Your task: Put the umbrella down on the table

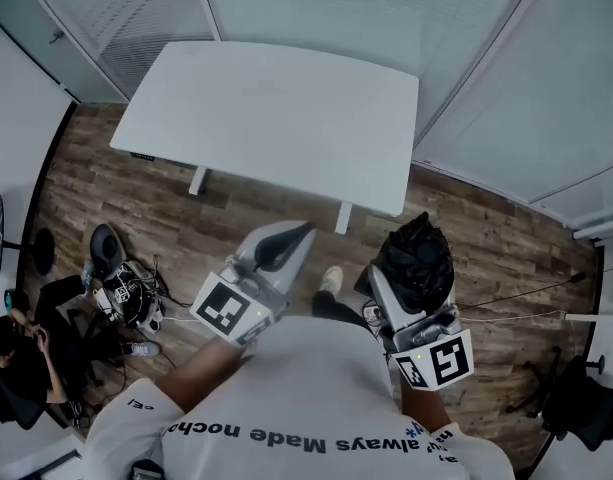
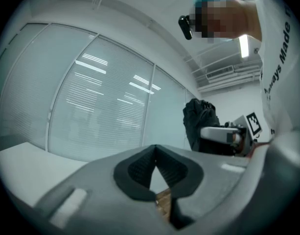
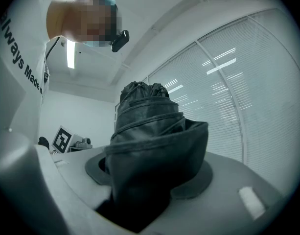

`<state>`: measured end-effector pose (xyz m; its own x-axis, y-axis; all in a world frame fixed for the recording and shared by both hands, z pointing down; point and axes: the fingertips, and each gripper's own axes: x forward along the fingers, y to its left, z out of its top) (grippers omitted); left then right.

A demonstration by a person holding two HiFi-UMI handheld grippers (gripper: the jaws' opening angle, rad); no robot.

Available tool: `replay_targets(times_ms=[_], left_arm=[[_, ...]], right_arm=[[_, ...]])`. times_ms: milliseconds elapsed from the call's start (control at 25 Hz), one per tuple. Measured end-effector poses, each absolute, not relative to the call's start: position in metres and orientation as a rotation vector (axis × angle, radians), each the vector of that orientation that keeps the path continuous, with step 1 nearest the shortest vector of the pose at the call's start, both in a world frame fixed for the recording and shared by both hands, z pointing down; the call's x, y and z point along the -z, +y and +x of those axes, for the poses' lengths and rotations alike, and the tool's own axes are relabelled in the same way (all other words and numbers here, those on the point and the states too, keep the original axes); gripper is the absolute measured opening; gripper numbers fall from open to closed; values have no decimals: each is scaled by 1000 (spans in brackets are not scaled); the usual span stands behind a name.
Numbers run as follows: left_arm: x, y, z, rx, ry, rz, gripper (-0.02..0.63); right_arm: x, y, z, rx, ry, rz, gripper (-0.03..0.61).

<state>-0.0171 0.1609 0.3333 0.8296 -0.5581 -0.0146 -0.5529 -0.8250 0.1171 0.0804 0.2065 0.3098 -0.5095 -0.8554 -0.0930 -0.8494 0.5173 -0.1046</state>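
Ahead of the person, beyond a strip of wood floor [image 1: 486, 230]: white table [image 1: 276, 118], well apart from both grippers. Umbrella [image 3: 147, 131], black, folded, cloth bunched and loosely wrapped, lodged in the right gripper [image 3: 149, 177], off the table and over the floor short of the table's right front corner. Long axis apparently in line with the jaws, free end forward toward the table edge; exact lie hard to judge from above, with only a dark bundle showing ahead of the gripper. Right jaws spread wide yet closed on the cloth, pads pressed into the bundle from both sides, its lower part sunk deep between them. Left gripper [image 2: 155, 151] beside the right, apart from it and likewise aimed at the table; jaws drawn together at the tips, only a small triangular gap behind them with floor visible through it, nothing held. Right hand the one bearing the load, left hand free and touching nothing. Judged step: carrying toward the table, set-down not yet begun. Needed next: a forward reach far enough to bring the whole length over the top, then lowering with the long axis flat before any release — otherwise a risk of the bundle tipping off the near edge.
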Motion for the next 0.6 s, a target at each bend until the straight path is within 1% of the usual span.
replay_targets(times_ms=[320, 600], left_arm=[[-331, 72, 52, 79, -921, 2902, 2], [-340, 33, 77, 47, -922, 2886, 2]], right_arm=[[-308, 118, 148, 51, 2649, -1439, 261], [-318, 81, 174, 100, 2650, -1441, 261]])
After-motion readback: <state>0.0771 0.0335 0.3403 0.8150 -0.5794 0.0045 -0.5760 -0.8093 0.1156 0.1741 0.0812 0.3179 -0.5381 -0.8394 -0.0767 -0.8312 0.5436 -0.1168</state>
